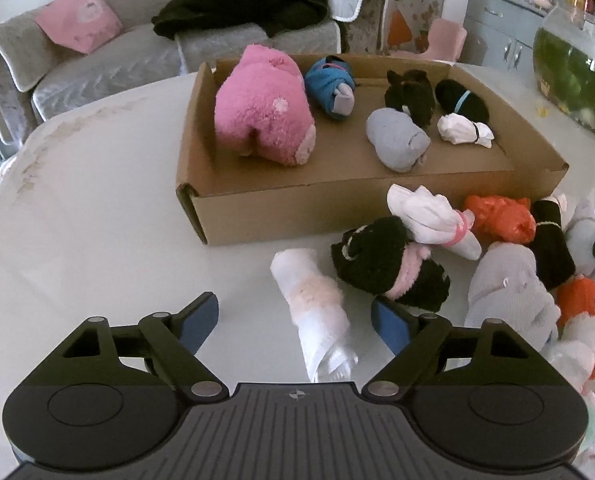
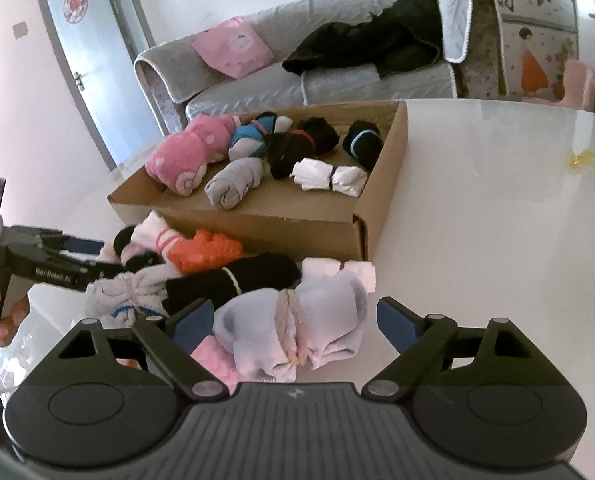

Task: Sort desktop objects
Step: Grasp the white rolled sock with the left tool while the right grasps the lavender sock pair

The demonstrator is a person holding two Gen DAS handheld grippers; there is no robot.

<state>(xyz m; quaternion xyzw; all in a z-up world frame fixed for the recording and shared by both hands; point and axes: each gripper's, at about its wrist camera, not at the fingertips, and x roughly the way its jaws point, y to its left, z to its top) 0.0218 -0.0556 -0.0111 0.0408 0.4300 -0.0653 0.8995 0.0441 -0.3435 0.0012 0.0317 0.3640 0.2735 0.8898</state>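
Note:
An open cardboard box (image 1: pixel 281 208) on the white table holds several sock bundles, among them a fluffy pink one (image 1: pixel 261 108), a blue one (image 1: pixel 329 84) and a grey one (image 1: pixel 397 140). In front of the box lies a loose pile of sock bundles. My left gripper (image 1: pixel 293 312) is open, with a rolled white sock (image 1: pixel 317 312) lying between its fingers, nearer the right pad. A black-and-pink bundle (image 1: pixel 381 264) lies just beyond. My right gripper (image 2: pixel 295 312) is open around a pale lilac tied bundle (image 2: pixel 293 328), with a gap at the right pad.
Orange (image 2: pixel 203 254) and black (image 2: pixel 233 280) bundles lie between the lilac bundle and the box (image 2: pixel 297 228). A fish tank (image 1: pixel 577 72) stands at the table's far right. A grey sofa (image 2: pixel 257 80) with dark clothing is behind. A person's hand (image 2: pixel 1 312) is at the left.

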